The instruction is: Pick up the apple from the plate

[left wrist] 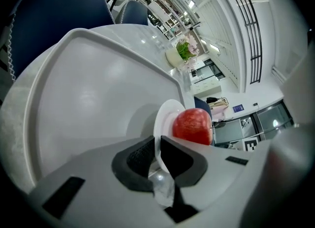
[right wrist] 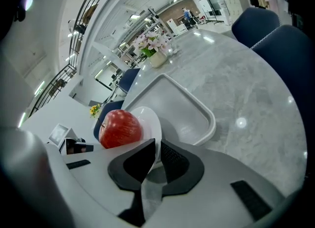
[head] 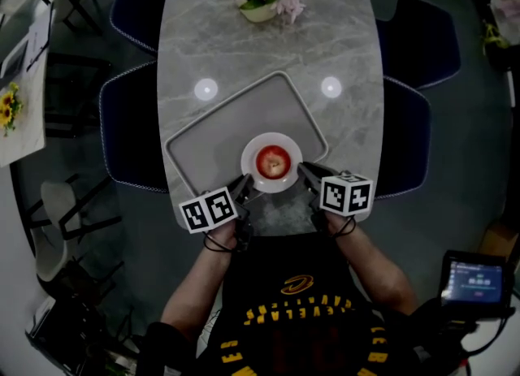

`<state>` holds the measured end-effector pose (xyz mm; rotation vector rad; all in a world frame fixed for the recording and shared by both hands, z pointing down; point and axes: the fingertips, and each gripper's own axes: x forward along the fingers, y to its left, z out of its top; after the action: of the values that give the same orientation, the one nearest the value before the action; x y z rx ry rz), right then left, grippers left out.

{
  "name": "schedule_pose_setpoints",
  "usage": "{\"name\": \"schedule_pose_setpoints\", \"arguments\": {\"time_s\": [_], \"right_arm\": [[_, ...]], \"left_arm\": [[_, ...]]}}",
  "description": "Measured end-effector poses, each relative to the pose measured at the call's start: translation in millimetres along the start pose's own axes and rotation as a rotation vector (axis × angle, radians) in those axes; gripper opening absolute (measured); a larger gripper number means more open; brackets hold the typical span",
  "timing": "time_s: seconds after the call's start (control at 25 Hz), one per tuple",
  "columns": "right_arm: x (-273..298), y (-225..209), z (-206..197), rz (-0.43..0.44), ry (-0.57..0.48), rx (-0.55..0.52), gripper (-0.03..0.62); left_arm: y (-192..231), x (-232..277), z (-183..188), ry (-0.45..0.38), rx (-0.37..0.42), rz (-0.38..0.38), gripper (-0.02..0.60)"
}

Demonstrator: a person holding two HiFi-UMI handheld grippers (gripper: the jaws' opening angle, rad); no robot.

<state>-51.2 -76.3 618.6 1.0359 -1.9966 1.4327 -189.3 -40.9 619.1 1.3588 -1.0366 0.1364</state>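
Plate [head: 250,152], clamped by left hand-held gripper [left wrist: 158,147] and right hand-held gripper [right wrist: 158,148], holds one apple [head: 273,162].

The left gripper [head: 244,184] and right gripper [head: 305,173] clamp the plate [head: 272,137] at two sides, blocking them; above the plate lies open room.

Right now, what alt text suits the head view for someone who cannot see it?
The left hand-held gripper and right hand-held gripper clamp opposite sides of a round white plate holding a red apple, at the near corner of a grey rectangular tray on a grey marble table.
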Motion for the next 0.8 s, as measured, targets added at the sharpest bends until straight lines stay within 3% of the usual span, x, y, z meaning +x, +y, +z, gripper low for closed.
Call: {"name": "schedule_pose_setpoints", "arguments": {"time_s": [0.8], "right_arm": [[-91.2, -71.6, -29.9, -0.028, -0.077, 0.077, 0.043]], "left_arm": [[-70.1, 38.7, -79.3, 0.071, 0.092, -0.026, 0.040]]}}
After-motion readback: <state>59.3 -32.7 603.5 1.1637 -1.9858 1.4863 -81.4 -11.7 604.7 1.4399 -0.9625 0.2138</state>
